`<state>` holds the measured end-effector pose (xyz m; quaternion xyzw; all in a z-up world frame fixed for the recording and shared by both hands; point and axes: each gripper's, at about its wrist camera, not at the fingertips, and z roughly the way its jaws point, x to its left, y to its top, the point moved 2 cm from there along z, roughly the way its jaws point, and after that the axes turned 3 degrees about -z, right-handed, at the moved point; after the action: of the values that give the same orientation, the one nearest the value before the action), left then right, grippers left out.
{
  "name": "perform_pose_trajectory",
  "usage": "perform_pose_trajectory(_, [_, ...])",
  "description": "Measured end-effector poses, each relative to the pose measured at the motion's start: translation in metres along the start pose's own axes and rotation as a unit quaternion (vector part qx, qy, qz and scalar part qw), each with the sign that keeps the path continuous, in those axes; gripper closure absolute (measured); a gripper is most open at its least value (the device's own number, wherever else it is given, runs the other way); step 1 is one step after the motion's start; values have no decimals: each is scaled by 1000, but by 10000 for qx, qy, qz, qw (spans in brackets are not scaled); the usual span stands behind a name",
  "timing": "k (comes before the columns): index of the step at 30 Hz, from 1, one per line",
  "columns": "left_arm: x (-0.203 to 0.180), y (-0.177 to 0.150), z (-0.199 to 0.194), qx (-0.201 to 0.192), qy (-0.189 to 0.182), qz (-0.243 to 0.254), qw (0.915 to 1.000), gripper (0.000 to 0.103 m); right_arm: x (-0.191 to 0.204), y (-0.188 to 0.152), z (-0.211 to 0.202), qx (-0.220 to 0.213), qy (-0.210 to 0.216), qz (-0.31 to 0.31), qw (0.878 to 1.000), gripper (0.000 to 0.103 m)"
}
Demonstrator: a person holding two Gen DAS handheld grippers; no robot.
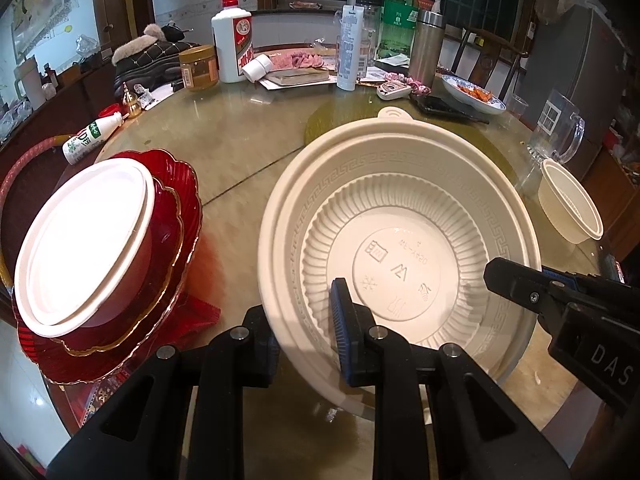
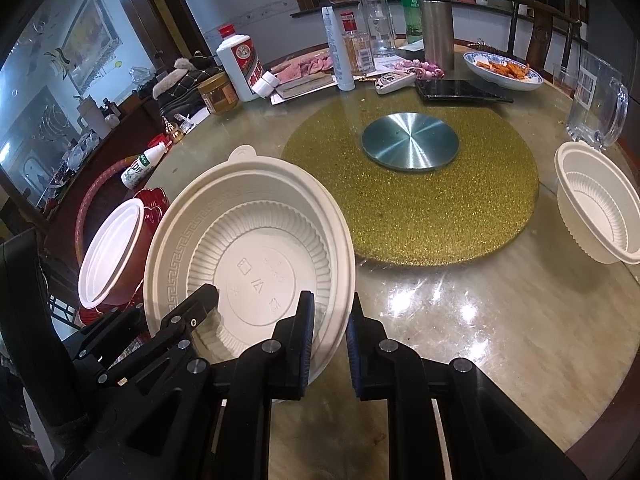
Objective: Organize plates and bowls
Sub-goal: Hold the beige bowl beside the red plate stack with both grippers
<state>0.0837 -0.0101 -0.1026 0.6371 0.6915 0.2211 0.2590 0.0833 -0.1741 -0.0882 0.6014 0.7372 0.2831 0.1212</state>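
Observation:
A large cream plastic bowl (image 1: 400,248) is held tilted above the table; it also shows in the right wrist view (image 2: 248,252). My left gripper (image 1: 306,332) is shut on its near-left rim. My right gripper (image 2: 330,340) straddles its right rim, jaws slightly apart, one finger inside and one outside. A white-rimmed red bowl (image 1: 84,240) sits on stacked red plates (image 1: 176,208) at the left. A smaller cream bowl (image 2: 596,208) stands at the right table edge.
The round table carries a gold mat (image 2: 420,184) with a metal disc (image 2: 410,141). At the back stand bottles (image 1: 234,40), a jar (image 1: 199,67), a thermos (image 2: 436,24), a blue-rimmed food plate (image 2: 502,70) and a glass mug (image 2: 598,100).

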Motion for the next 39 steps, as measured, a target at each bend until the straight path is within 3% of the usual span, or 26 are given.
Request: perform_pose_trajectory(39, [3, -1, -18, -227, -29, -70, 9997, 82, 12, 0, -22, -293, -208, -248, 9990, 88])
